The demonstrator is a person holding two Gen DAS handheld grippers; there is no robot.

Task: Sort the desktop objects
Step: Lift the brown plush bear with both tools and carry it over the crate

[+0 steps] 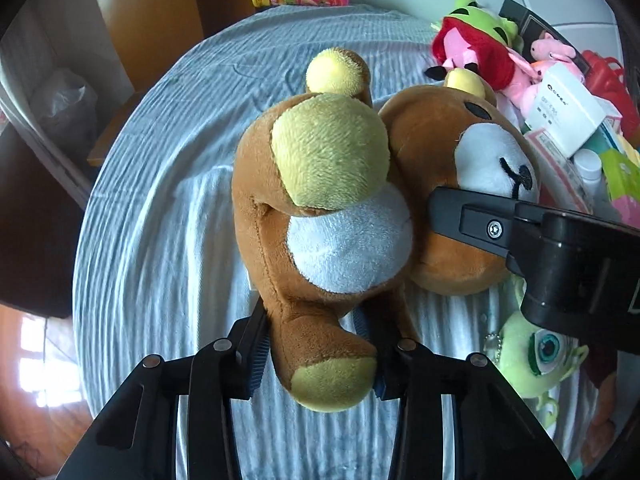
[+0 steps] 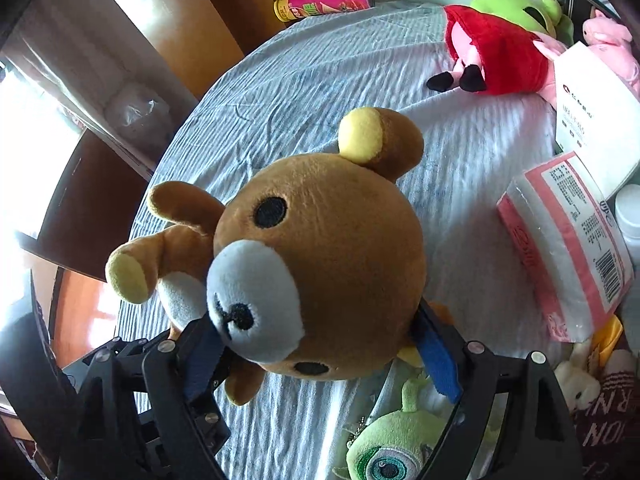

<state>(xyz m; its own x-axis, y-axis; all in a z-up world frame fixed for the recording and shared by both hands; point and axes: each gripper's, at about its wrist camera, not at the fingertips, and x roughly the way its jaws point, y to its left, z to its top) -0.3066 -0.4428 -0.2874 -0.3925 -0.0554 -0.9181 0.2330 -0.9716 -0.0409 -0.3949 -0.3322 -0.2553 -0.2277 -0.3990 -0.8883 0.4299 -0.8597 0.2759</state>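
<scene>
A pale striped cloth [image 1: 160,220] is covering the desk, toys crowding its right side. The left gripper [image 1: 316,364] fingers are clamping the brown plush bear [image 1: 320,208] by a leg, while the right gripper [image 2: 320,360] fingers are squeezing its head.

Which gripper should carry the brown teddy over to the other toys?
Probably the right gripper: it clamps the teddy's head, and the toy pile lies on its side. The left gripper only pinches a leg.
</scene>
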